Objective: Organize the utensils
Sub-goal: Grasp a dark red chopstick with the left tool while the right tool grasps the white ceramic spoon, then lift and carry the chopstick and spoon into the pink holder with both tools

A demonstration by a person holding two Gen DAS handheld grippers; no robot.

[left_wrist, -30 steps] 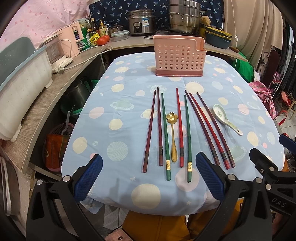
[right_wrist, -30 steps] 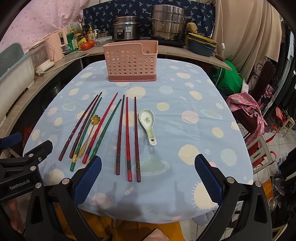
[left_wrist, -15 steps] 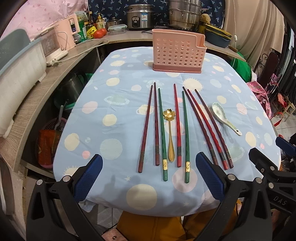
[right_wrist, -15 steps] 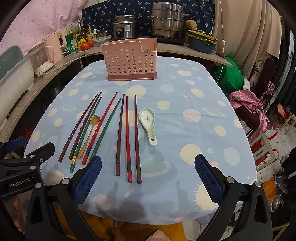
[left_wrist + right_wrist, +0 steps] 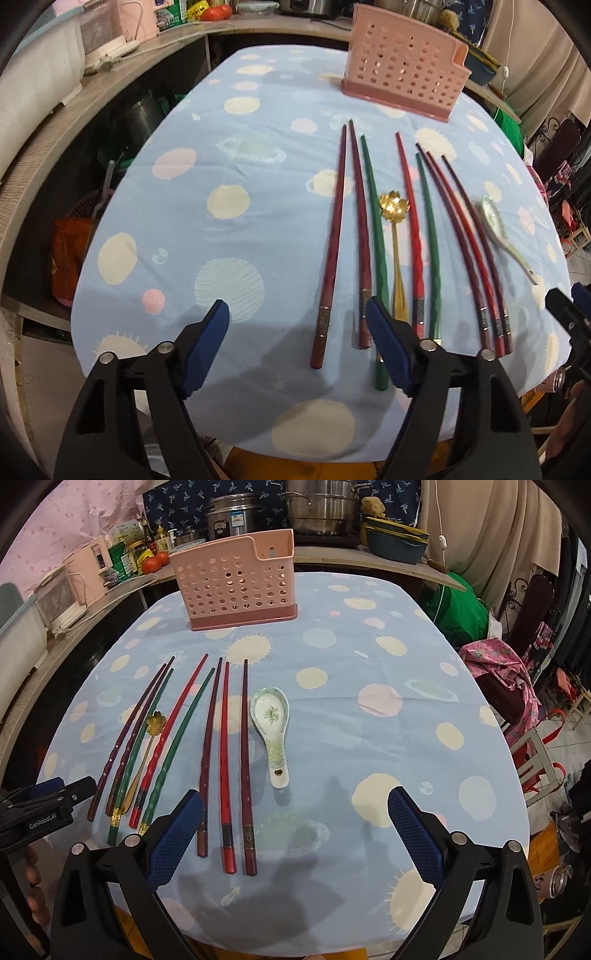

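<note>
The left gripper (image 5: 297, 347) hangs low over the near edge of the table (image 5: 258, 177), its two blue pads apart; the jaws have just been closing in, and between them lie the butt ends of the two leftmost dark red chopsticks (image 5: 332, 243), not pressed by either pad. Its right pad (image 5: 388, 347) covers the lower part of a green chopstick (image 5: 375, 221).

The right gripper (image 5: 295, 834) is released too, jaws spread wide. Between them, nearer its left pad (image 5: 173, 834), rest the near ends of three chopsticks: dark red, bright red (image 5: 224, 753), dark red.

Eight chopsticks can be counted, laid roughly side by side and pointing away from both grippers: five dark red, one bright red, two green. Two spoons lie among them. A gold spoon with a flower-shaped bowl (image 5: 394, 210) sits between a green chopstick and a red one, just ahead of the left gripper's right pad. A white ceramic spoon with a green pattern (image 5: 271, 720) lies ahead of the right gripper's gap, just beside the outermost dark red chopstick, not touching it.

Beyond the chopstick tips, well ahead of both grippers, one pink perforated utensil holder (image 5: 236, 587) stands upright on the blue spotted tablecloth (image 5: 369, 738); nothing shows through its holes.

Past the table, a counter (image 5: 369, 563) carries a rice cooker (image 5: 232, 517) and a stacked steel pot (image 5: 325, 507).
</note>
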